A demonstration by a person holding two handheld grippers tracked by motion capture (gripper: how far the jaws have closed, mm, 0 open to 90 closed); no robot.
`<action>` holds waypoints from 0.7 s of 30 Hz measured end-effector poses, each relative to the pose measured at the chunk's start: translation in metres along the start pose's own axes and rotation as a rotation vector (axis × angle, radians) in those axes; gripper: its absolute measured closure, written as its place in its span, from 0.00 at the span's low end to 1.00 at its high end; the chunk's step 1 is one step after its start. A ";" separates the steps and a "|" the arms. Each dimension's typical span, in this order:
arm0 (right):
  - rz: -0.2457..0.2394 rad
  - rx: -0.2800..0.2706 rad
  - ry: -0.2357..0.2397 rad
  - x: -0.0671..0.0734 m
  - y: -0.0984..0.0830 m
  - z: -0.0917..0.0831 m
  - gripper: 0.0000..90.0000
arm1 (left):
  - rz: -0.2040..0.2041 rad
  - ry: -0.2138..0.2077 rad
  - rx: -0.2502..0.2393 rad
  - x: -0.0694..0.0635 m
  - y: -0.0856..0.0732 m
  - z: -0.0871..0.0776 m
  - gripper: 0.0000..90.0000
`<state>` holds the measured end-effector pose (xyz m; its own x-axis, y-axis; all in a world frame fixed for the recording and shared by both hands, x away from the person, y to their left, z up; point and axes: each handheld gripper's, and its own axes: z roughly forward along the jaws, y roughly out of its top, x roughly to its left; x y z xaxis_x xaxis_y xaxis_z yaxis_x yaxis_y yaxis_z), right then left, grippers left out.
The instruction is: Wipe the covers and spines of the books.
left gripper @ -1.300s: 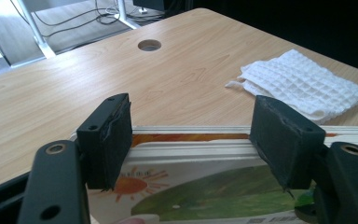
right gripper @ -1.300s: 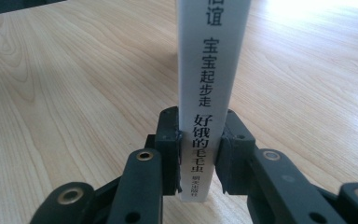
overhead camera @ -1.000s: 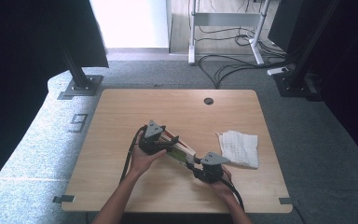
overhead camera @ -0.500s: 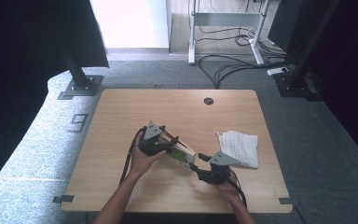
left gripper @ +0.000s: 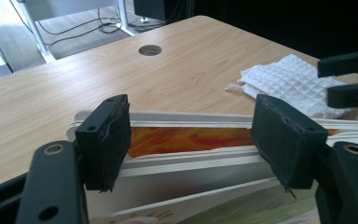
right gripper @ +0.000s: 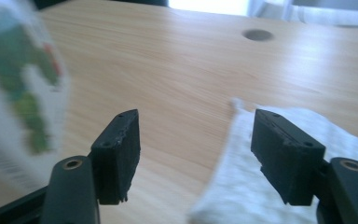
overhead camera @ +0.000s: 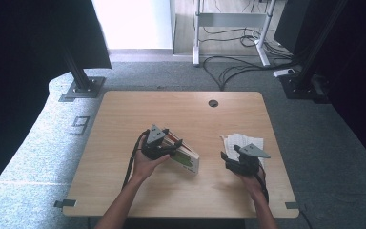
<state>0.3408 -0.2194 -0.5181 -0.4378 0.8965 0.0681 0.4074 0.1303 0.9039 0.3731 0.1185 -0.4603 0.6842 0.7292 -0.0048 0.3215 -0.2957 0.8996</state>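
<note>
From the high view, the left gripper (overhead camera: 175, 144) sat near the middle of the wooden table (overhead camera: 124, 119), its jaws closed on the near end of a picture book (overhead camera: 187, 160) that lay at a slant on the tabletop, green cover showing. The right gripper (overhead camera: 226, 158) hovered well apart from the book, at the near edge of a white waffle cloth (overhead camera: 240, 141) lying toward the table's right side; from this height it could not be told how wide its jaws stood. A round cable hole (overhead camera: 213, 103) sat near the far edge. In the left gripper view, the two black pads (left gripper: 106, 140) pressed against the book's (left gripper: 191, 140) edges, with orange and red print visible between thick white board pages, so the book was firmly held across its width. Beyond it lay the cloth (left gripper: 289, 79), and the right gripper's (left gripper: 347, 79) dark jaws reached in from the right edge just above that cloth. In the right gripper view, the jaws had just been opening and stood wide apart with nothing between the pads (right gripper: 119, 151); the cloth (right gripper: 261, 186) lay below and ahead of them, and the book (right gripper: 23, 93) appeared blurred at the left.
</note>
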 end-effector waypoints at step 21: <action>0.069 0.279 -0.210 -0.036 -0.019 0.028 0.48 | -0.002 0.000 0.007 0.000 0.000 -0.001 0.33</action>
<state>0.3713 -0.2419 -0.5497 -0.2388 0.9710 0.0103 0.6460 0.1509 0.7483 0.3720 0.1189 -0.4596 0.6833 0.7301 -0.0062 0.3272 -0.2986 0.8965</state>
